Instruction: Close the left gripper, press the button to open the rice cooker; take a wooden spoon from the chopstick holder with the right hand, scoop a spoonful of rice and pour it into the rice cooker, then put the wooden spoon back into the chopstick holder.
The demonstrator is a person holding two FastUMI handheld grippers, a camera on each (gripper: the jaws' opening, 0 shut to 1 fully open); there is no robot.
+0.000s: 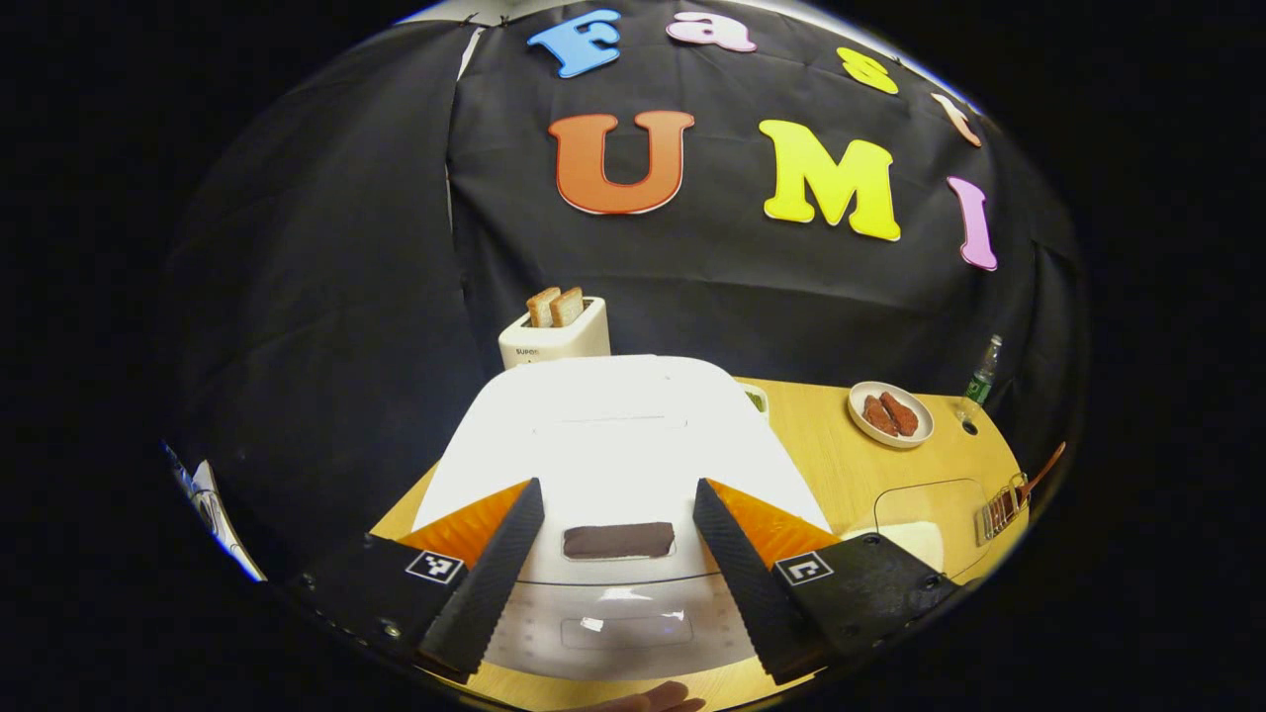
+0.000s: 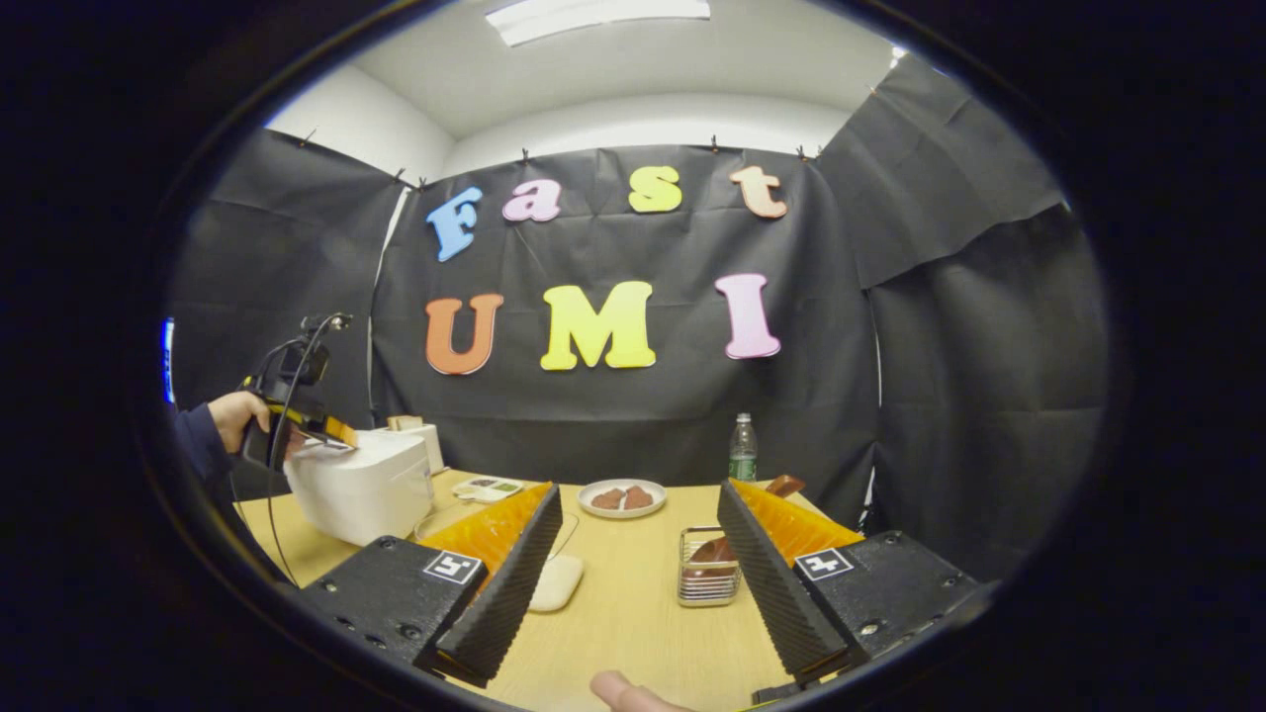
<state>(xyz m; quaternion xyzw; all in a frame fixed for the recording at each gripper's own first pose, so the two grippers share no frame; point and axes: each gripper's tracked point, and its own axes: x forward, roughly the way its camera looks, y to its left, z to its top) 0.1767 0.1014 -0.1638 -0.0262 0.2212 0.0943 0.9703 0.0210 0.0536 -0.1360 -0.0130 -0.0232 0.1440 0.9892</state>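
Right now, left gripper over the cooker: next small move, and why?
Probably shut the left gripper first. Its fingers stand wide apart above the closed rice cooker, with the dark button in the gap between them; spread like this they would likely straddle it rather than press. The right gripper hangs open near the chopstick holder.

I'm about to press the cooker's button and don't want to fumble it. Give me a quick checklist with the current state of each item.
1. Left hand-held gripper shut for pressing: not ok, its fingers stand wide apart.
2. Left hand-held gripper lined up with the rice cooker: ok, the dark button sits between the fingers.
3. Rice cooker lid closed: ok, it lies flat.
4. Right hand-held gripper free for the spoon: ok, open and holding nothing.
5. Wooden spoon in the chopstick holder: ok, its end sticks up from the wire holder.
6. Rice ready to scoop: cannot tell.
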